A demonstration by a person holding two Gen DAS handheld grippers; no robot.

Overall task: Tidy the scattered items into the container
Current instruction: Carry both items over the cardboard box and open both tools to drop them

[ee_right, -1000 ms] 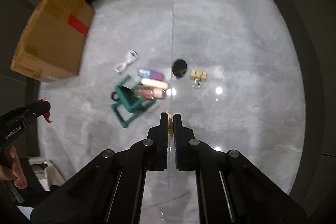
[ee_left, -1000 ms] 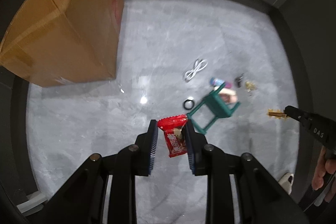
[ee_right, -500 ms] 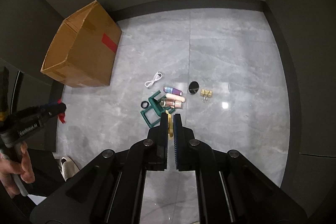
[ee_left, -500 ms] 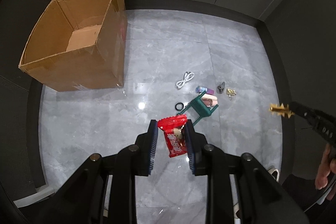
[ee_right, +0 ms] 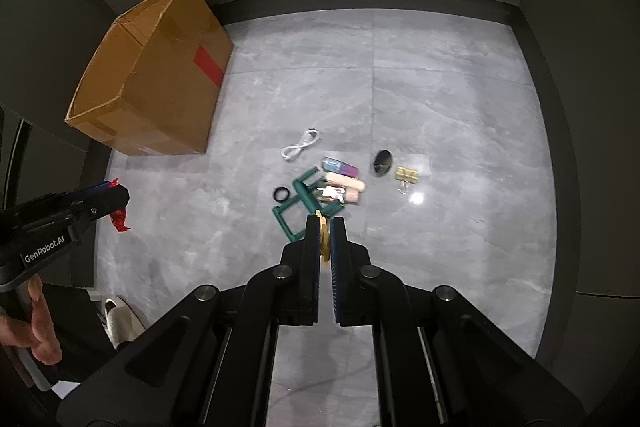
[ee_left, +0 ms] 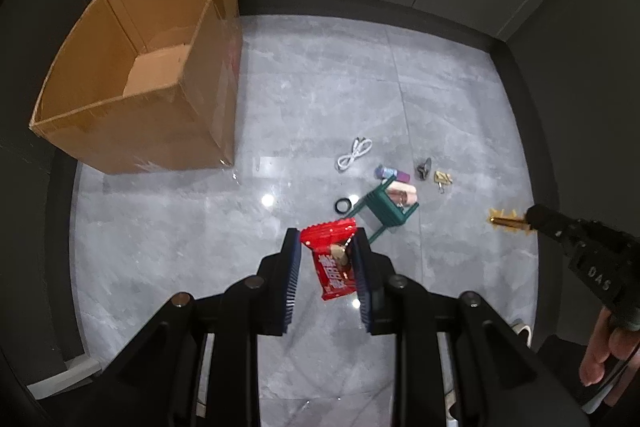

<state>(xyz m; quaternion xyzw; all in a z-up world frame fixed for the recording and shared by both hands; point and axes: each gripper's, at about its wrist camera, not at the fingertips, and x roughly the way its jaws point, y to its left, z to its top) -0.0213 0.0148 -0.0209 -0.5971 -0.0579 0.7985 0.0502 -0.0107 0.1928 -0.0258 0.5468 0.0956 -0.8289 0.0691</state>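
Left wrist view: the left gripper point(ee_left: 326, 259) is clamped on a glossy red crinkled snack packet point(ee_left: 332, 259), near the open brown corrugated cardboard box point(ee_left: 192, 123), whose bare bottom shows. The right gripper point(ee_right: 325, 239) is pinched shut on a thin spiky yellow plastic piece point(ee_right: 323, 239). Right of the box on the polished grey floor point(ee_right: 440, 107) lie a green plastic stool point(ee_right: 306, 201) tipped over, a coiled white cable point(ee_right: 300, 147) and a gold binder clip point(ee_right: 406, 175).

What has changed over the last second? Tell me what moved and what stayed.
Both grippers have risen and pulled back: the floor items look smaller, and the cardboard box, first seen side-on, now shows its open inside. Nothing was grasped or released. The left gripper stays shut on the red snack packet; the right gripper stays shut on the yellow toothed piece. The green stool, white cable and gold clip lie as before.
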